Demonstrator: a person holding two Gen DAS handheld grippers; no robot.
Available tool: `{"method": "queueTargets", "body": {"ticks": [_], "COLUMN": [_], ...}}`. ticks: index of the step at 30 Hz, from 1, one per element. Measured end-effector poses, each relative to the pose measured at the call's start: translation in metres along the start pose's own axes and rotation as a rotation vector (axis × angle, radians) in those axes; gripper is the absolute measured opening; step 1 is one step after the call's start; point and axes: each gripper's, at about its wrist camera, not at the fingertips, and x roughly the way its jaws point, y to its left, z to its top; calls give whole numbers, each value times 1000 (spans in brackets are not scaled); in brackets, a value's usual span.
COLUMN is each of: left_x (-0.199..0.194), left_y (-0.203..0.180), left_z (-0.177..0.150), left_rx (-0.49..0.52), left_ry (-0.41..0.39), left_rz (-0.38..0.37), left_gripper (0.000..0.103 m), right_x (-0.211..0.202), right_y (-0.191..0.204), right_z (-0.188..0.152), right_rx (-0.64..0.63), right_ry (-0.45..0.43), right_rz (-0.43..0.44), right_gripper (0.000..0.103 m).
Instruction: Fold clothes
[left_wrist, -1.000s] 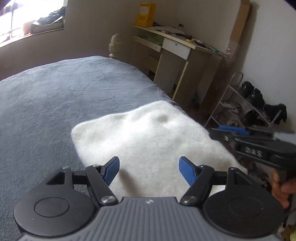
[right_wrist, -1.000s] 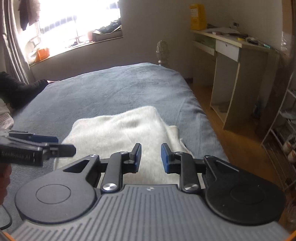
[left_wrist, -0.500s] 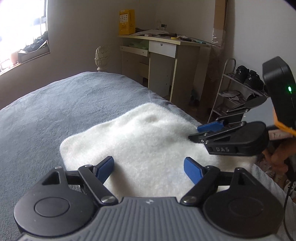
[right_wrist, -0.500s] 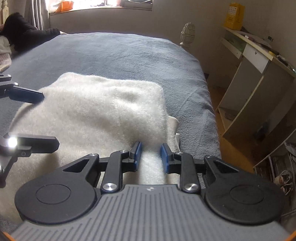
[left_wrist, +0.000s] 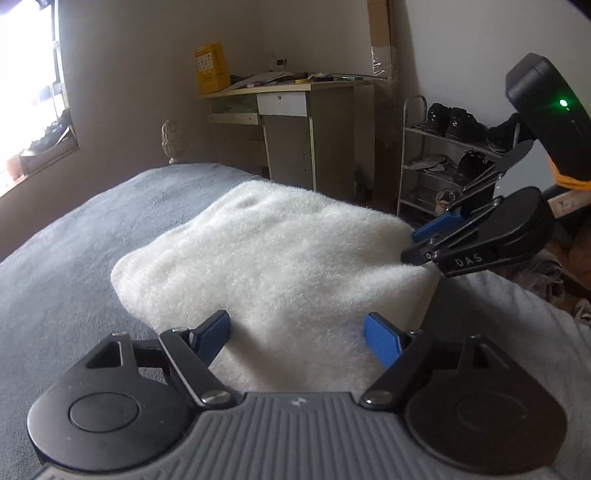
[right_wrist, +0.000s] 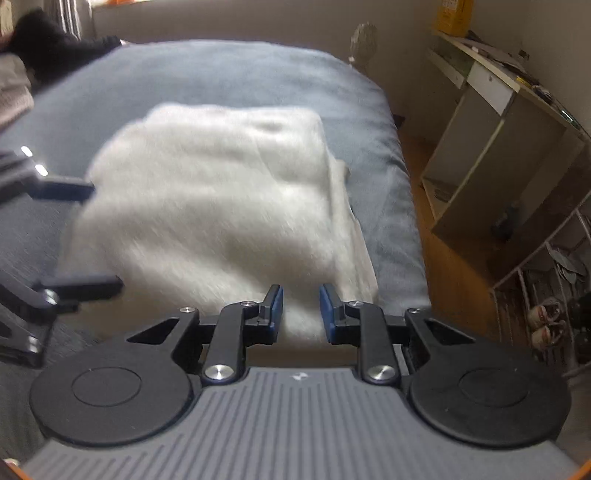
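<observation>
Risk of the thick white fluffy fleece garment (left_wrist: 280, 266) slumping out of its rectangle, given the soft pile and a thinner pale layer poking out along its right edge. Risk too of catching the grey-blue bed cover (left_wrist: 74, 236) along with the fleece. Lies flat on the bed near the right edge, looking folded into a bundle; further folds possibly due, or none. Left hand-held gripper (left_wrist: 295, 332) spread wide, hovering at the near edge, empty. Right hand-held gripper (right_wrist: 301, 308) partly spread, nothing pinched, at the near right corner; right view blurred.
</observation>
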Motion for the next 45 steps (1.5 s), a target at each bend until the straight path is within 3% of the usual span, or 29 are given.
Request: {"method": "queueTargets", "body": {"ticks": [2, 4, 7, 11, 14, 17, 19, 22, 27, 37, 45], "left_x": [-11, -24, -18, -23, -52, -82, -104, -140, -194, -246, -276], "left_y": [2, 5, 1, 11, 25, 34, 39, 45, 48, 31, 8], "left_z": [-3, -9, -17, -29, -42, -50, -53, -56, -59, -54, -42], "left_rx": [-12, -43, -62, -175, -260, -332, -388, -477, -580, -658, -617], "left_ry": [-19, -44, 4, 74, 90, 122, 141, 134, 107, 160, 171], "left_rz": [-4, -13, -4, 3, 21, 29, 26, 29, 82, 101, 181], "left_gripper": [80, 80, 80, 79, 87, 91, 97, 103, 103, 103, 103], "right_x": [3, -19, -29, 6, -21, -55, -74, -102, -148, -207, -246], "right_y": [1, 3, 5, 5, 15, 34, 49, 72, 107, 131, 144], "right_z": [-10, -13, -22, -38, -53, -70, -77, -85, -86, -93, -95], "right_rx": [27, 76, 143, 233, 326, 387, 405, 407, 355, 372, 339], "right_ry": [-2, -69, -90, 124, 132, 164, 192, 222, 186, 155, 97], "right_rz": [-33, -34, -24, -56, -29, 6, 21, 31, 15, -38, -114], "right_gripper": [19, 20, 20, 20, 22, 32, 46, 60, 85, 95, 100]}}
